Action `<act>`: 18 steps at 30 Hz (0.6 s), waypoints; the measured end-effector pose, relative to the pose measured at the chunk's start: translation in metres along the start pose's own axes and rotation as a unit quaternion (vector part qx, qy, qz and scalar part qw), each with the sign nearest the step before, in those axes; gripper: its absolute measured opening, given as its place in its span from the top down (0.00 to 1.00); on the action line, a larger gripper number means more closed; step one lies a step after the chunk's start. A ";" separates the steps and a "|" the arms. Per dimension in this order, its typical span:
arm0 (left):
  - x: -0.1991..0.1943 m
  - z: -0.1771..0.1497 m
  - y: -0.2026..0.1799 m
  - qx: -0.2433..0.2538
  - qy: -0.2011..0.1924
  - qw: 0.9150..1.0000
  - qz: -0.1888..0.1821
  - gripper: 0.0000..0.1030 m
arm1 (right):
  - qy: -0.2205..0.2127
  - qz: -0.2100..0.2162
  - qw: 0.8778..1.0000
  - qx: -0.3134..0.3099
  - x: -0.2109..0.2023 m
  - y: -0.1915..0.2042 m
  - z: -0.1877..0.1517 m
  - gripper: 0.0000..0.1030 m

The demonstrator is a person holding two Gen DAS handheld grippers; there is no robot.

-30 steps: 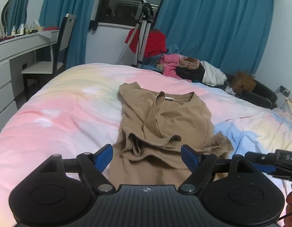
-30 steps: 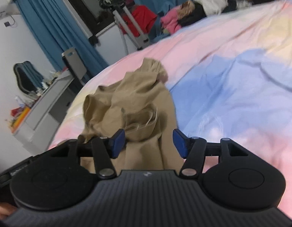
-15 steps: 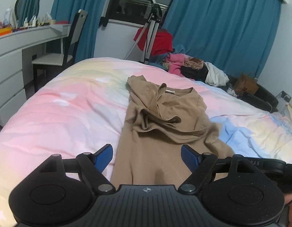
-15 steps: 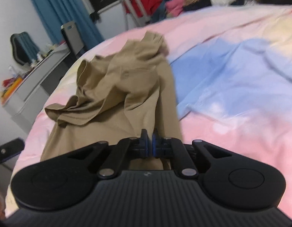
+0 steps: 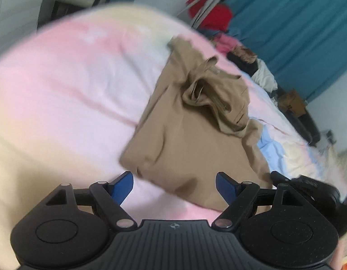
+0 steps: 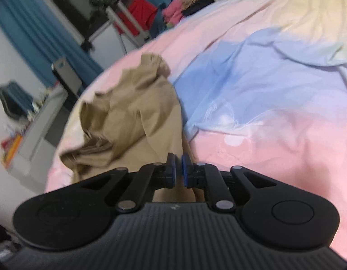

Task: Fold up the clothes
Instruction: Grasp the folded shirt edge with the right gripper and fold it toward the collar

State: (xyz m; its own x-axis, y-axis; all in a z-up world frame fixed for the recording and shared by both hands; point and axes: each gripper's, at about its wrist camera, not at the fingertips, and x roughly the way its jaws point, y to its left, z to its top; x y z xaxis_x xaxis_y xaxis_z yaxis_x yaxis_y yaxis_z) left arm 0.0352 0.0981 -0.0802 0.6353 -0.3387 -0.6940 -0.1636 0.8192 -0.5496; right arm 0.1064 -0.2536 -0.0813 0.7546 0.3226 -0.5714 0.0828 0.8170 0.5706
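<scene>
A tan short-sleeved top (image 5: 184,139) lies on the pastel duvet (image 5: 72,90), its upper half bunched and its lower half flat. My left gripper (image 5: 173,175) is open, its blue pads (image 5: 122,185) just in front of the hem near the top's lower left corner, touching nothing. In the right wrist view my right gripper (image 6: 178,157) pinches the right edge of the top (image 6: 132,103) near the hem. Its jaws are opening slightly, with the cloth still between the pads. The right gripper's black body (image 5: 308,186) shows at the top's lower right corner.
A pile of clothes (image 5: 241,54) lies at the bed's far end before blue curtains (image 5: 297,22). A red garment hangs on a stand (image 5: 209,15). A cardboard box (image 5: 292,102) sits beyond the bed. A desk (image 6: 38,130) and chair (image 6: 67,76) stand at the bed's left side.
The right gripper closed on the top's right edge and drew it back, flattening the lower half. The left gripper rolled, dropped and slid towards the lower left corner, staying open.
</scene>
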 end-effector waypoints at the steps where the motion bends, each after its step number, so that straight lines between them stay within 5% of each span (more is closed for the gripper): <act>1: 0.005 -0.001 0.005 -0.020 0.012 1.000 -0.009 0.20 | -0.001 0.012 1.000 0.010 -0.007 0.000 0.000 0.87; 2: 0.010 -0.002 0.011 -0.040 0.024 0.999 -0.018 0.20 | 0.008 0.032 0.999 0.022 -0.011 0.001 -0.002 0.84; 4: 0.020 -0.003 0.021 -0.079 0.048 0.995 -0.036 0.20 | 0.027 0.074 0.996 0.043 -0.017 0.005 -0.006 0.47; 6: 0.026 -0.004 0.023 -0.081 0.053 0.995 -0.038 0.20 | 0.038 0.112 0.991 0.057 -0.023 0.011 -0.016 0.27; 9: 0.032 -0.003 0.023 -0.094 0.047 0.993 -0.056 0.21 | 0.081 0.148 0.981 0.098 -0.016 0.016 -0.034 0.25; 12: 0.039 0.000 0.028 -0.128 0.035 0.988 -0.073 0.25 | 0.163 0.180 0.951 0.190 0.009 0.006 -0.056 0.25; 15: 0.048 0.004 0.031 -0.149 0.024 0.985 -0.085 0.33 | 0.194 0.161 0.940 0.230 0.024 -0.006 -0.069 0.26; 18: 0.054 0.006 0.032 -0.165 0.005 0.983 -0.082 0.47 | 0.174 0.121 0.942 0.261 0.026 -0.021 -0.069 0.27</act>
State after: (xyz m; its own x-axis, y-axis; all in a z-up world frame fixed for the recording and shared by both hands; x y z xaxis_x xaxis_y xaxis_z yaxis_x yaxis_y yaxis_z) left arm 0.0687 0.1094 -0.1322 0.6666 -0.4599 -0.5867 -0.2957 0.5593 -0.7744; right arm 0.0792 -0.2293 -0.1490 0.5417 0.6805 -0.4934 0.3121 0.3822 0.8698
